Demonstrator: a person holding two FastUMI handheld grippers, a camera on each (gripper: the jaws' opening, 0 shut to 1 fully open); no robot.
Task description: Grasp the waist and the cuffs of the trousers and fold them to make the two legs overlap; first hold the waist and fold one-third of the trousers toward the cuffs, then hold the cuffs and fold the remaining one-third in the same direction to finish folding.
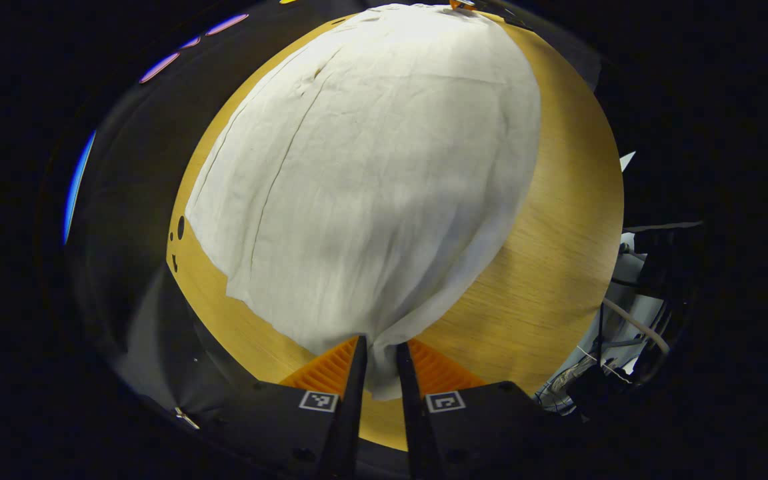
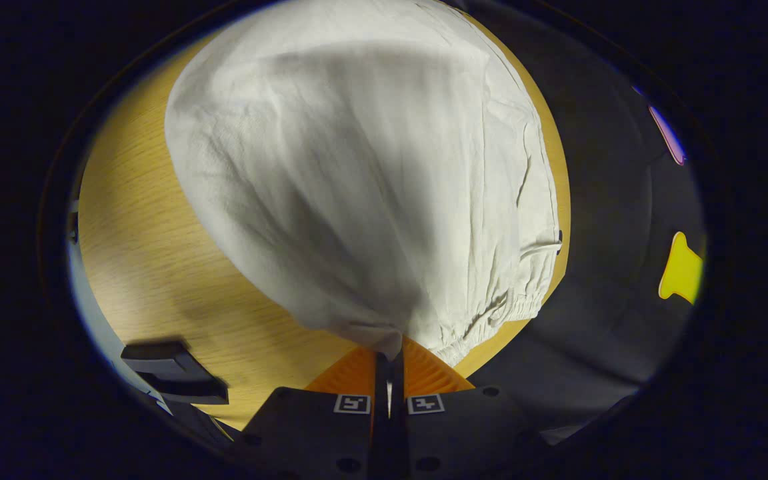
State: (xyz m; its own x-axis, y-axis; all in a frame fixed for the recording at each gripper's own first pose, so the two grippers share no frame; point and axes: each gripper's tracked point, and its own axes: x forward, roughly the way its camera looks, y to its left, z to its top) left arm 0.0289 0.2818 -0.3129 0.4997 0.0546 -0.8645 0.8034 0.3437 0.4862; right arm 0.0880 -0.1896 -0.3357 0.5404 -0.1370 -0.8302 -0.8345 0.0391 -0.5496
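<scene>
Trousers: the pale trousers (image 1: 371,173) lie spread on the wooden counter (image 1: 557,267), most of the cloth flat, the near edges drawn up into both grippers
Left gripper: the left gripper (image 1: 379,363) is clenched on a bunched fold of the hem end; the plain edge there suggests the cuffs, held so that end can travel
Right gripper: the right gripper (image 2: 389,363) is pinched tight on cloth just beside the gathered elastic waist (image 2: 511,307); a grip at both ends keeps the length taut
Step in hand: probably lifting one leg to lay it over the other; the legs do not look overlapped yet
Risk: thin cloth may slip or wrinkle if one end leads
</scene>
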